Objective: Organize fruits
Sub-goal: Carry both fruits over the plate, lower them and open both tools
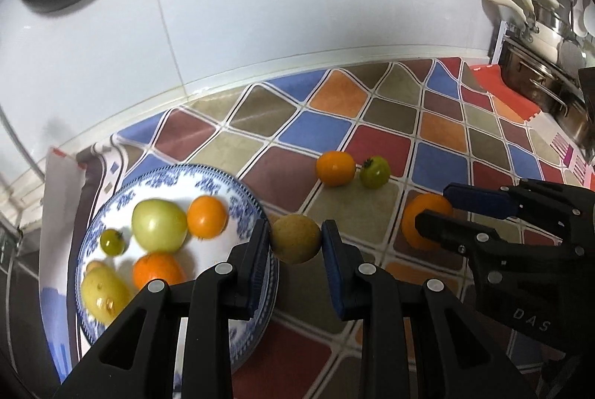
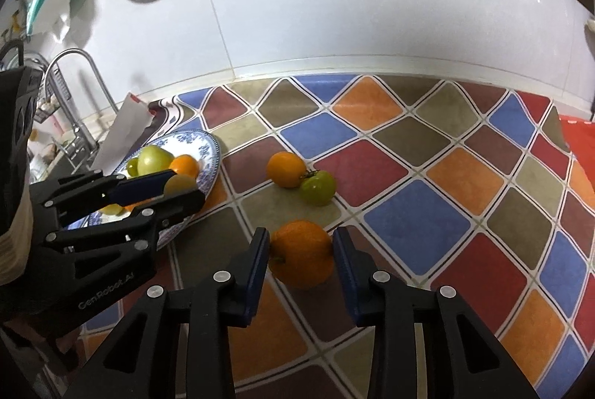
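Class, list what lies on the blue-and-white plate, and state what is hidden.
On the plate: a green apple, two oranges, a small green tomato and a yellow fruit. The left tool covers the plate's near-right part.

The right gripper point(image 2: 301, 252) clamps an orange point(image 2: 303, 254) on the checkered cloth point(image 2: 416, 220); at left, the left gripper point(image 2: 182, 189) holds a yellowish fruit point(image 2: 179, 184) over the blue-patterned plate point(image 2: 212, 153).

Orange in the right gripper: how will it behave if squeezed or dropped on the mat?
The orange is round, so it would likely roll on the flat mat. The right gripper touches only its curved sides, so it may slip. It looks firm.
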{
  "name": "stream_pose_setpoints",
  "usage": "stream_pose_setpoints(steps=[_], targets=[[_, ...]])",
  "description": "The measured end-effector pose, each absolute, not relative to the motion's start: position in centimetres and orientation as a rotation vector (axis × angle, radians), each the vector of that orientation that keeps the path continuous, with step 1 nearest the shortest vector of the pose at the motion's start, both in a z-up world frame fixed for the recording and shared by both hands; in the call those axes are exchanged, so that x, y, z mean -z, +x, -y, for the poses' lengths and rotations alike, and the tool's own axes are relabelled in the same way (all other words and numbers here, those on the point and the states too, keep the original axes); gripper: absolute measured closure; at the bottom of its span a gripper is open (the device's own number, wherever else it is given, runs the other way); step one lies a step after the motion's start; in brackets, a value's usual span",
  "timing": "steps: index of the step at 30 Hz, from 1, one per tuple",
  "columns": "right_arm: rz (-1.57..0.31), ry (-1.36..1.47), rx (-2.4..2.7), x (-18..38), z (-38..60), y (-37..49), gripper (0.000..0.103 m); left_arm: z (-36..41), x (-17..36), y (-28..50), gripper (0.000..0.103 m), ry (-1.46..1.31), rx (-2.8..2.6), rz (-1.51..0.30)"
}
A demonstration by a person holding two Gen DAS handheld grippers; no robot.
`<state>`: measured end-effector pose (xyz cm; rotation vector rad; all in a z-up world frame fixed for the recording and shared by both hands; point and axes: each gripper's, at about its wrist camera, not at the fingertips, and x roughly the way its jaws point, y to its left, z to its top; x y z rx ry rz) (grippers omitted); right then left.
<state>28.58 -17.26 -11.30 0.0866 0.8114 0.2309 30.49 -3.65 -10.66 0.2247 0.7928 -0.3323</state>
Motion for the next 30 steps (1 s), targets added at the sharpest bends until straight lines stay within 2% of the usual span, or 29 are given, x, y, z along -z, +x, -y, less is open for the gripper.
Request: stream_pose_setpoints(steps=[13,30], targets=[[-0.779,0.028,-0.307,8.9,14.4,26.7,0.067,-0.4,9.3,26.3,0.074,0.146,0.251,-0.781],[-0.707,-0.076,-0.527,7.1,6.8,28.8,0.067,-6.1,9.2,26.2,0.074,0.077,0.1,-0.768]])
